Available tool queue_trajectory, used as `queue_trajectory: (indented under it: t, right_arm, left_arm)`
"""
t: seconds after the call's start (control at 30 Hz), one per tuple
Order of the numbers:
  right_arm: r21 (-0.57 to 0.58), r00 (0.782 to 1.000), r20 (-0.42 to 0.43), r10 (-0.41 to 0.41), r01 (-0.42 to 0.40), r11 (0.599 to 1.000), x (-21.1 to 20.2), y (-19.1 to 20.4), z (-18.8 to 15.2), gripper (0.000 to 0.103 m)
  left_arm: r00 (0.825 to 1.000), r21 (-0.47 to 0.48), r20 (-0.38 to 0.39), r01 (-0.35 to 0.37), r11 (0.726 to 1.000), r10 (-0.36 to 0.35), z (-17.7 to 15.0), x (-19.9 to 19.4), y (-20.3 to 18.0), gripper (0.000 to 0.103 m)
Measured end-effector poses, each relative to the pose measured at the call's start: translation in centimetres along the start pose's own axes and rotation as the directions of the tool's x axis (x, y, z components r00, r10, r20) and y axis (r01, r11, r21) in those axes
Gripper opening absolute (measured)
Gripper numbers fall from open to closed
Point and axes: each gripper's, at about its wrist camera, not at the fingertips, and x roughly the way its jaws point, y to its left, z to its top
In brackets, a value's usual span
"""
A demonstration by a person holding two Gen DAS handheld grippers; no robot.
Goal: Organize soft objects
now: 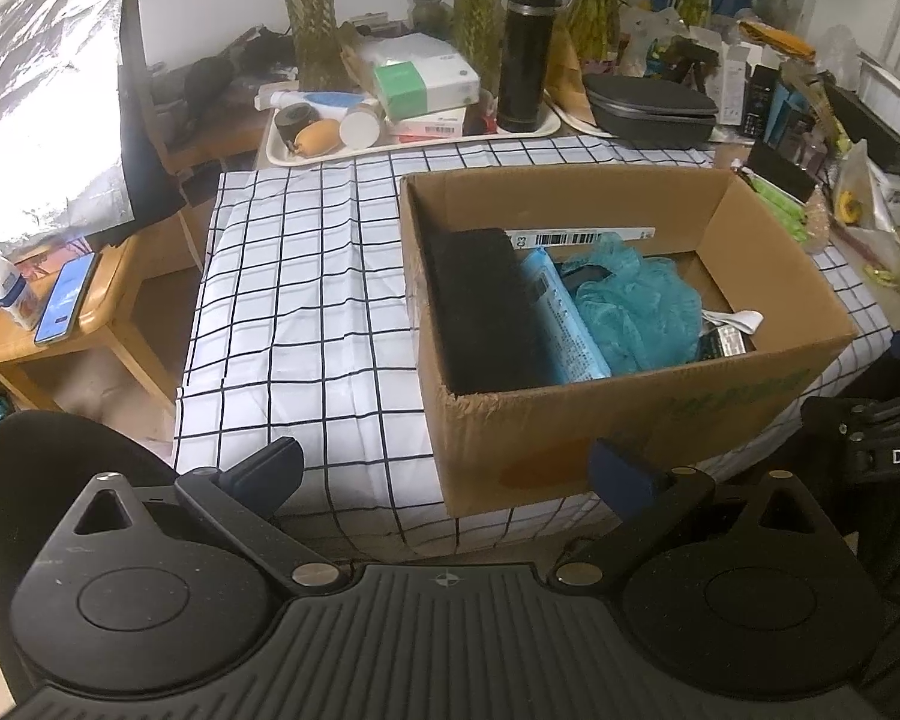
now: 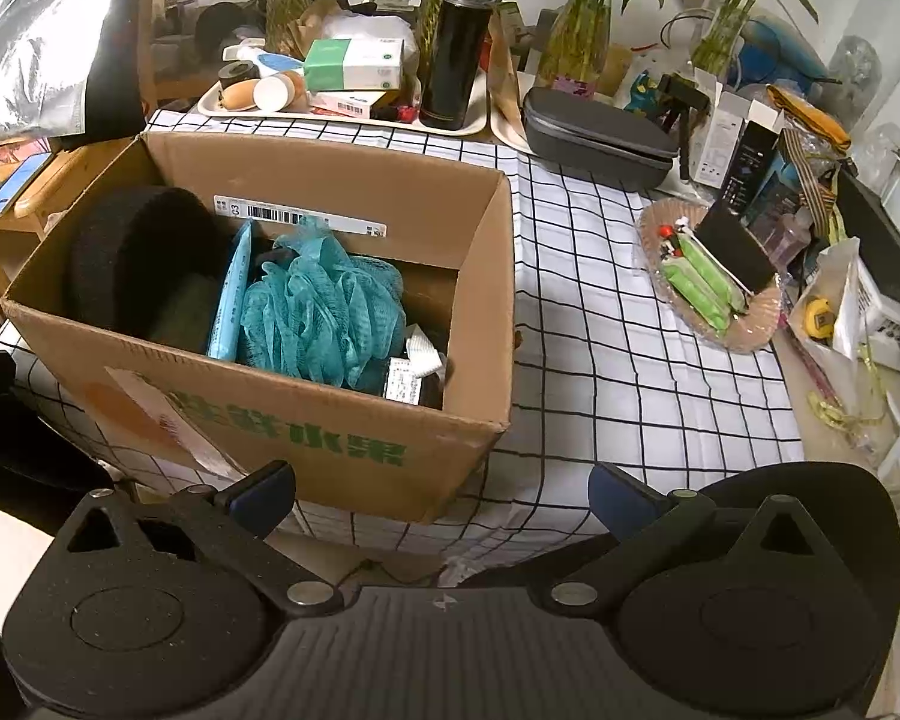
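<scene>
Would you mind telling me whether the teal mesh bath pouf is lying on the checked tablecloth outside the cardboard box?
No, the teal mesh bath pouf sits inside the open cardboard box, beside a light blue packet.

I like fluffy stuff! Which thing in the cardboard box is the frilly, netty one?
The teal bath pouf in the middle of the cardboard box. It is ruffled mesh, while the black foam pad and the light blue packet beside it look smooth.
</scene>
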Motion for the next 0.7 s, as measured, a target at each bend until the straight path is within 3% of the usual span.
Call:
queue_trajectory:
  t: [0.7]
  right_arm:
    - [0.000, 1.000, 0.002, -0.003, 0.003, 1.000, 0.16, -0.01, -0.18, 0.103]
  left_arm:
    - [1.000, -0.002, -0.004, 0.000, 1.000, 0.000, -0.04, -0.04, 0.01, 0.103]
